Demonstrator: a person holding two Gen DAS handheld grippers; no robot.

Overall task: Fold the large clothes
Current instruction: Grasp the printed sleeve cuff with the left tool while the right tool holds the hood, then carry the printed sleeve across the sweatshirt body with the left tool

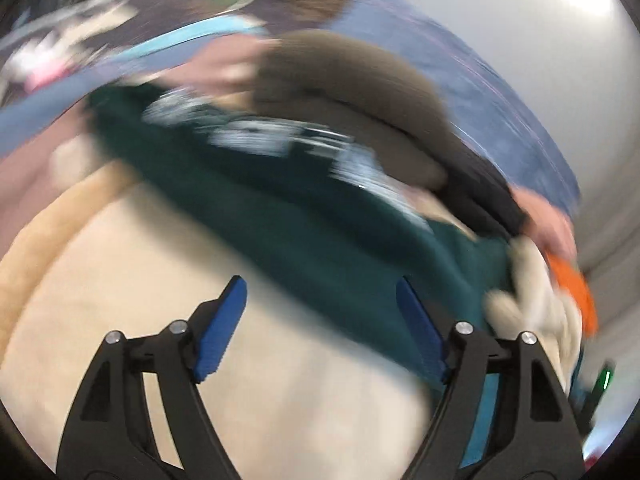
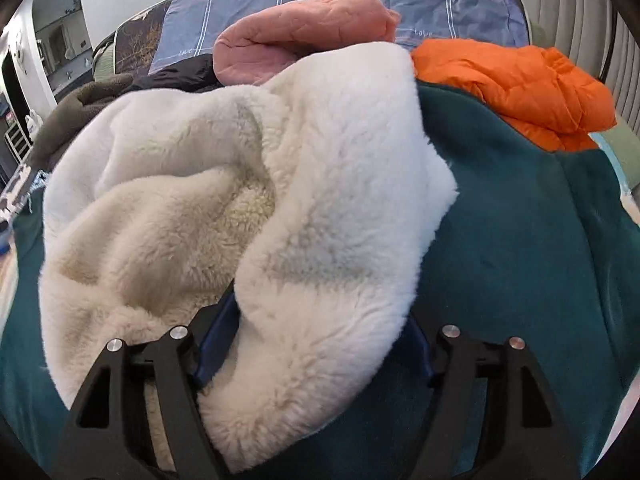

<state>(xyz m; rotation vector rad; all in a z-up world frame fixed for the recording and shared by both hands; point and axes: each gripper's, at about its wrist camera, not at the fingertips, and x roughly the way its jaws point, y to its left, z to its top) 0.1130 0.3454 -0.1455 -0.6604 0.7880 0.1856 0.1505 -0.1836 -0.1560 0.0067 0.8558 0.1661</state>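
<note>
Here, on a bed (image 2: 460,4) covered with a blue checked sheet, a heap of bulky clothes lay waiting to be folded. The right gripper (image 2: 316,344) pointed down into a white fleece jacket (image 2: 248,184), its jaws wide, with a thick fold of the pile bulging between them; whether the pads pressed on it could not be told. That jacket lay across a dark green fleece garment (image 2: 520,248) near the bed's front edge. Behind it, toward the far edge, sat a pink padded jacket (image 2: 304,28) and an orange puffer jacket (image 2: 516,84). The left gripper (image 1: 320,320), seen through heavy blur, hung wide apart and empty above a cream cloth (image 1: 168,300). The work seemed at its start: picking one garment out. Next, both grippers would likely need to find matching edges of the white jacket and spread it flat. No basket or box was visible.
</note>
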